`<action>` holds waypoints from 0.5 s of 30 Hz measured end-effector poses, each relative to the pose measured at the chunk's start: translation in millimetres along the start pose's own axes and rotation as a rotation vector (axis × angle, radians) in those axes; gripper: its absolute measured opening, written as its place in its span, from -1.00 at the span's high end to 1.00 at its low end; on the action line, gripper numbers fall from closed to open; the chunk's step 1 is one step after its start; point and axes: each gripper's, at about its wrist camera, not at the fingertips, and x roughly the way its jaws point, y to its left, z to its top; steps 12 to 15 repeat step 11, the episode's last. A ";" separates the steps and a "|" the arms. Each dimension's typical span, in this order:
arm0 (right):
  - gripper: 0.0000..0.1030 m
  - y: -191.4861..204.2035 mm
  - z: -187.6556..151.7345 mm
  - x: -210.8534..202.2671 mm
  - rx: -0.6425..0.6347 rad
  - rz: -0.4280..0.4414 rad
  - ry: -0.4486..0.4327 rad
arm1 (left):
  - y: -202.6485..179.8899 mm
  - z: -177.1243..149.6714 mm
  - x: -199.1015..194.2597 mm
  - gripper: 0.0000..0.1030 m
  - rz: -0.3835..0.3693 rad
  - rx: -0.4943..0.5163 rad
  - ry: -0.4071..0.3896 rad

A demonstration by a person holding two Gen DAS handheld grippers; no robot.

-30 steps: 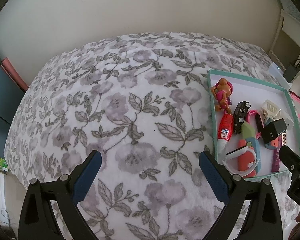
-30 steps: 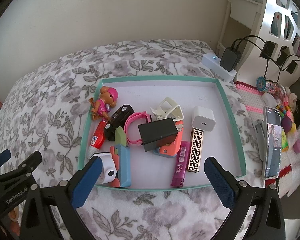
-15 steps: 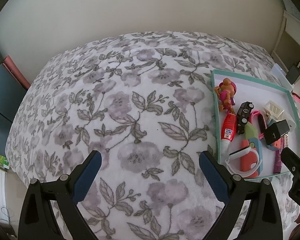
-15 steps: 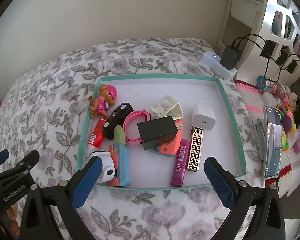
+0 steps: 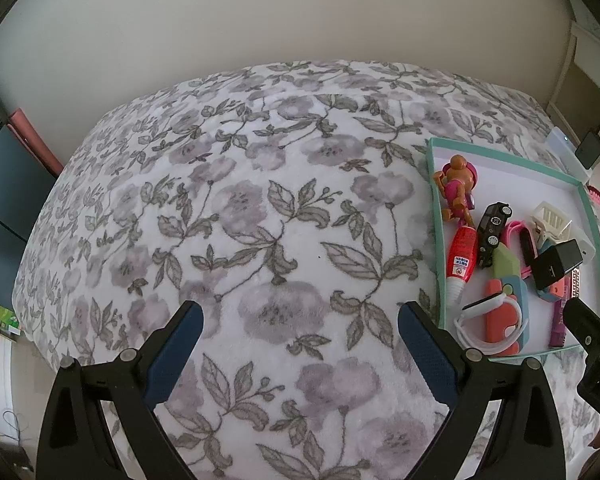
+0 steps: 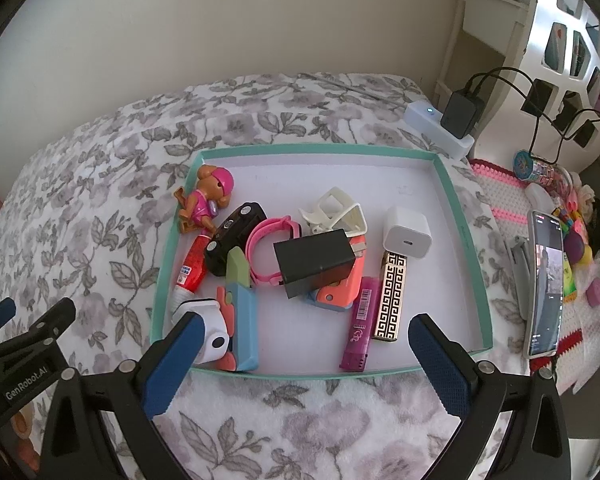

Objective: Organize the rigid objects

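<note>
A jumble of small hard items is seen heaped in a teal-edged tray on a flowered blanket, with the left gripper and right gripper both held wide and empty. A toy dog, black charger, white plug and gold lighter lie overlapped. Whether sorting is starting or ending cannot be judged. Any pick is best taken from the loose edge of the pile, jaws squared across one item's narrow sides.
</note>
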 end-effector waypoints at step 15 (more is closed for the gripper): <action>-1.00 0.3 -0.3 0.7 0.000 -0.001 0.003 | 2.1 0.4 -1.5 -0.90 0.003 -0.012 -0.015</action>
